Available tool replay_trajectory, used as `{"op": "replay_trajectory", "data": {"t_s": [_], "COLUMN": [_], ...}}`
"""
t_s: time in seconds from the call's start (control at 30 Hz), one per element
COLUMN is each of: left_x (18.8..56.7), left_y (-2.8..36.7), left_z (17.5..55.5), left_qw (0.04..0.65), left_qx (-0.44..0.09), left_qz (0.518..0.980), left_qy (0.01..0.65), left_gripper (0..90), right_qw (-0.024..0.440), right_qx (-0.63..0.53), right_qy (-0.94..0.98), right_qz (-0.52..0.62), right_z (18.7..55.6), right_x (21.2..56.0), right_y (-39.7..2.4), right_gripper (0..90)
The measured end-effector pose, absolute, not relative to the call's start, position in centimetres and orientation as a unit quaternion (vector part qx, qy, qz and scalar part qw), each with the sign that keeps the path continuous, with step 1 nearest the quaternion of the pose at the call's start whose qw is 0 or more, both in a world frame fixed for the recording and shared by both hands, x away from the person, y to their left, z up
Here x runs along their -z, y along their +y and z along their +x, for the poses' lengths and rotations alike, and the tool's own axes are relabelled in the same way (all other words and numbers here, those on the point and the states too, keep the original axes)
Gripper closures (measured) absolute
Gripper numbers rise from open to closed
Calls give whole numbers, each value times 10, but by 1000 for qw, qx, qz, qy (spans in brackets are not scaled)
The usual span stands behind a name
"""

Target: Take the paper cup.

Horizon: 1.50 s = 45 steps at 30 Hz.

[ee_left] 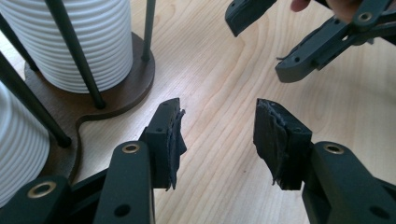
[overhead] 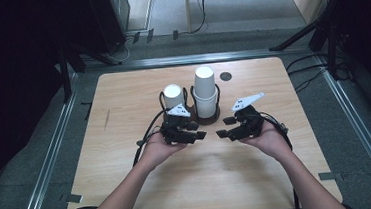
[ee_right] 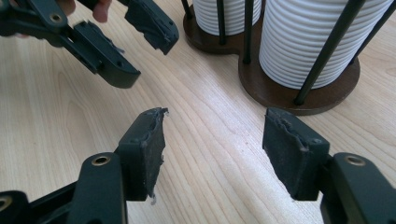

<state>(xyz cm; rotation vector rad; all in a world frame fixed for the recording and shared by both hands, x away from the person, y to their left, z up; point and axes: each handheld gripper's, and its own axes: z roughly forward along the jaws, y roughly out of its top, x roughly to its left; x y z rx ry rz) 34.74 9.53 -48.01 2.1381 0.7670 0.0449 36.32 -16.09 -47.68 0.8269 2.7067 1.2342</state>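
Nearest the person, both hands hover low over the table, turned in toward each other. The left gripper has its jaws spread with nothing but bare wood between them, as its own view shows. The right gripper is likewise parted and empty. Its worn black pads are frayed at the edges, so their grip on a smooth surface may be uneven.

Just beyond the grippers stands the cup holder, a dark wooden base with thin black upright rods. It carries two stacks of white paper cups. The short stack sits on the left, close above the left gripper. The tall stack stands beside it toward the table's middle, rising well above the rods.

These cups look light, thin-walled and easily crushed. Their ribbed sides should give the pads some purchase, though nested cups tend to cling together. The best hold is probably on the top cup of the tall stack, above the rods, pinched gently across the wall below the rim. The other gripper could steady the cups underneath or the base.

Farther back, a small dark round spot lies on the table.
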Motion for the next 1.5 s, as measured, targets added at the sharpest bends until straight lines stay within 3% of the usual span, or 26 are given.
{"op": "replay_trajectory", "data": {"t_s": [0.17,0.67,1.5], "left_x": [479,475,458], "left_y": [94,97,81], "left_z": [350,364,396], "left_qw": [418,418,427], "left_qx": [-18,-53,-81], "left_qz": [853,843,833], "left_qy": [313,334,343], "left_gripper": [519,721,889], "right_qw": [25,43,65], "right_qx": [-396,-408,-398], "right_qy": [878,867,870], "right_qz": [268,284,284], "right_z": [363,377,417], "right_x": [478,459,412], "right_y": [-161,-170,-168], "right_gripper": [382,323,292]}}
